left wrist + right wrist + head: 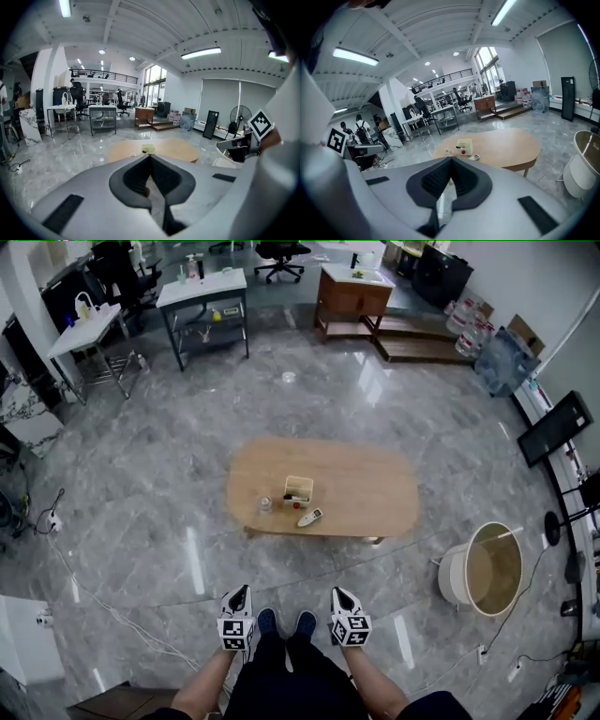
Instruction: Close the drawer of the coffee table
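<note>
In the head view I am standing well apart from the desk (pixel 375 486), a low oval of pale, smooth wood on the glossy grey stone floor (pixel 141 484). It is carrying a small open box (pixel 298 491), a remote (pixel 310 517) and a little jar (pixel 265 505). I am not making out the drawer from here. I am judging it a stiff, fairly light wooden piece that slides, best pushed flat at the middle of its front so it does not jam.

In the left gripper view, the left gripper (pixel 150 157) is pointing at the desk (pixel 173 149), its ribbed dark pads meeting and holding nothing.

In the right gripper view, the right gripper (pixel 451 160) is likewise pressed together and empty, aiming at the desk (pixel 506 145).
</note>
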`<state>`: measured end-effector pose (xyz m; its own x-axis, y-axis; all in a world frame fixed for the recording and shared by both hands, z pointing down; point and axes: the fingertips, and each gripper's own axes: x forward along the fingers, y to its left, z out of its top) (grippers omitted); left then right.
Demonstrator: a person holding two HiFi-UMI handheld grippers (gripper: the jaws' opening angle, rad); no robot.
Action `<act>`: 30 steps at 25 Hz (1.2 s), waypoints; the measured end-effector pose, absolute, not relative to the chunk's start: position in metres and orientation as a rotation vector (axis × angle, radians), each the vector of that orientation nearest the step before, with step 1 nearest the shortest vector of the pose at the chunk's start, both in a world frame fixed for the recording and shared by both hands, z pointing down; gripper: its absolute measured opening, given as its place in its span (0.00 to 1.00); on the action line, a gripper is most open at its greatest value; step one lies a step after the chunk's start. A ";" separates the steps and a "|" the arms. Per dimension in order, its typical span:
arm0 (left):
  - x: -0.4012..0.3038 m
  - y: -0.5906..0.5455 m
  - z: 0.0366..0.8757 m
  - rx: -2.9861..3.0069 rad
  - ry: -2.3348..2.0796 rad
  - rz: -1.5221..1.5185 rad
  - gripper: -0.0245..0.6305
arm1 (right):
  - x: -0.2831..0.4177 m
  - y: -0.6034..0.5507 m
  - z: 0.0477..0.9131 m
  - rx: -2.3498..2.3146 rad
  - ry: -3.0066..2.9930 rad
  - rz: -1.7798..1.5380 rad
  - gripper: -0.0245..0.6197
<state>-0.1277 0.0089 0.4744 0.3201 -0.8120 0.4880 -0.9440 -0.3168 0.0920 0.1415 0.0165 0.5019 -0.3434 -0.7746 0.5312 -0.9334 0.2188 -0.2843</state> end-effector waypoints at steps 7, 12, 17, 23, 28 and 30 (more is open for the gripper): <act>-0.140 0.014 0.442 2.231 -1.603 0.466 0.08 | 0.143 0.023 0.461 1.630 -2.265 0.797 0.08; -0.139 -0.001 0.425 2.272 -1.633 0.431 0.08 | 0.149 0.020 0.457 1.644 -2.255 0.779 0.08; -0.143 -0.026 0.411 2.294 -1.644 0.385 0.07 | 0.149 0.000 0.452 1.667 -2.282 0.753 0.08; -0.150 -0.036 0.394 2.286 -1.658 0.344 0.08 | 0.148 -0.013 0.431 1.667 -2.327 0.710 0.08; -0.146 -0.042 0.390 2.295 -1.649 0.335 0.08 | 0.157 -0.027 0.423 1.699 -2.340 0.705 0.08; -0.142 -0.042 0.388 2.299 -1.648 0.329 0.08 | 0.159 -0.027 0.420 1.699 -2.347 0.698 0.08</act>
<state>-0.1420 -0.0418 0.3880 0.3183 -0.8810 0.3500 -0.9479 -0.3016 0.1029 0.1592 -0.0274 0.4195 -0.3411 -0.8546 0.3916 -0.9297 0.2451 -0.2748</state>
